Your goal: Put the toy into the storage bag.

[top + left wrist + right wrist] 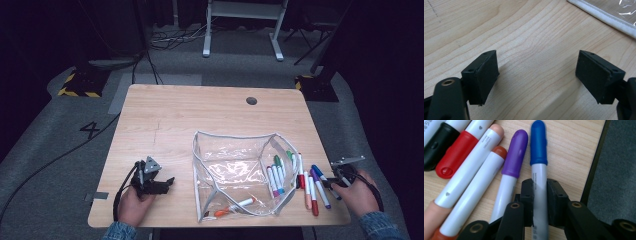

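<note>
Wooden table (pixel 165 120), dark room beyond. Right gripper (pixel 539 195) clamps blue-capped marker (pixel 539 157) at barrel, near right table edge, beside purple marker (pixel 515 155). Lift straight, keep neighbours undisturbed, carry to clear pouch (pixel 235 172) mouth. Left gripper (pixel 536 77) wide, empty, resting left of pouch.

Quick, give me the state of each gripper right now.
Left gripper: open, nothing between its jaws, over bare table.
Right gripper: shut on the blue-capped marker.
</note>
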